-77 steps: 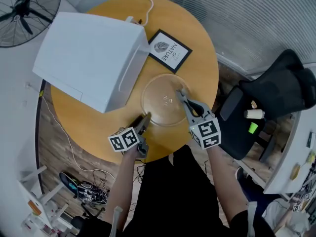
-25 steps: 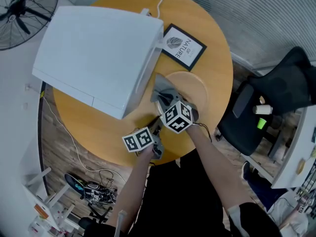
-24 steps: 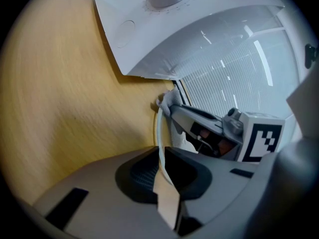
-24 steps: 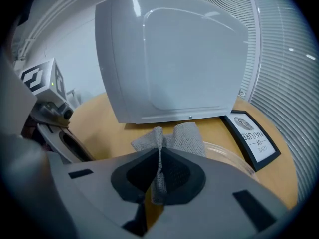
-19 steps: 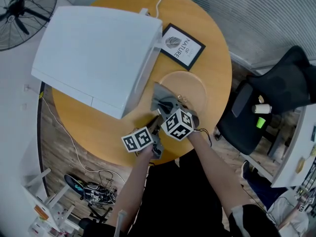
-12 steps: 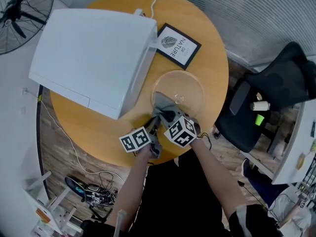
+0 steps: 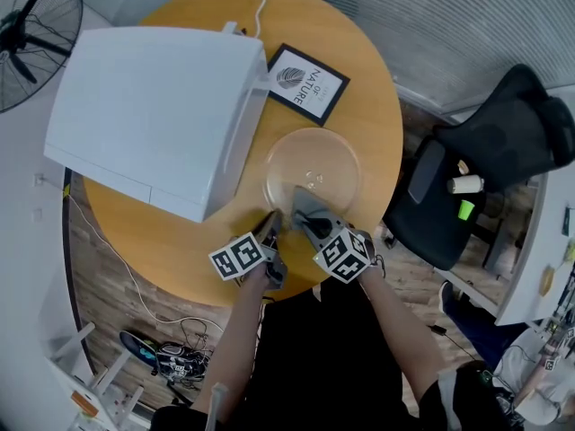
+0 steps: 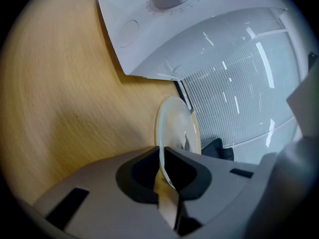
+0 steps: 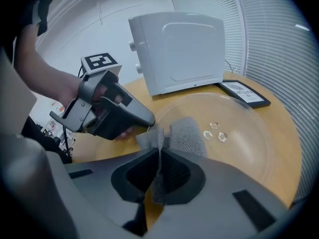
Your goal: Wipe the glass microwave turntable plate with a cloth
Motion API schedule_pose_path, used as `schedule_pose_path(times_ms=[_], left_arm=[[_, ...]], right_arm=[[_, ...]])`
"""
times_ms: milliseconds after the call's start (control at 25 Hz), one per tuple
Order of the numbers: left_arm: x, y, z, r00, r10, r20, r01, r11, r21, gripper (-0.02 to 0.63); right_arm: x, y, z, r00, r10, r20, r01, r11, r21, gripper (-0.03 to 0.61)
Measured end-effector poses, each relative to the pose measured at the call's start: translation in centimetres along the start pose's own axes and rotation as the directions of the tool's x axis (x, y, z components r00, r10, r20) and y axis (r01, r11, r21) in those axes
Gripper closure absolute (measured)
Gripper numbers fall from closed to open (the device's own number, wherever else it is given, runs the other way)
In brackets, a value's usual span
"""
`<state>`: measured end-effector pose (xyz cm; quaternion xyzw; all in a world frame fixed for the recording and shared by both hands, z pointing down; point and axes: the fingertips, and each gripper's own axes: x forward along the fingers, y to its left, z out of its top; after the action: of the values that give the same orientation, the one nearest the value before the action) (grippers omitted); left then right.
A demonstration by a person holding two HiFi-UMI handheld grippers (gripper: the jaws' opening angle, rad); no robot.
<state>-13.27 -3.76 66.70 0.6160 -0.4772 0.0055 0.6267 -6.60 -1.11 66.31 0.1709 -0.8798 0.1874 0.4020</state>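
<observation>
The round glass turntable plate lies on the wooden table. My left gripper is shut on the plate's near-left rim, and its jaws have just closed a little further on it. My right gripper is shut on a grey mesh cloth. The cloth drapes from the jaws onto the near part of the plate. In the right gripper view the left gripper sits just left of the cloth, a hand around it.
A white microwave stands left of the plate with its cable running off the far edge. A framed card lies behind the plate. A black office chair is off the table's right side and a fan at the far left.
My right gripper has dragged the cloth from the plate's far-left side, beside the microwave, across to its near edge. The left gripper has stayed on the rim.
</observation>
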Motion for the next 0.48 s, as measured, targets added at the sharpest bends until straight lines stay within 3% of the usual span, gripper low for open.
schedule_pose_path(times_ms=[480], left_arm=[[0.1, -0.2, -0.1, 0.999, -0.023, -0.034, 0.023, 1.000, 0.005, 0.589]], right_arm=[[-3.8, -6.7, -3.1, 0.989, -0.145, 0.026, 0.140, 0.980, 0.145, 0.554]])
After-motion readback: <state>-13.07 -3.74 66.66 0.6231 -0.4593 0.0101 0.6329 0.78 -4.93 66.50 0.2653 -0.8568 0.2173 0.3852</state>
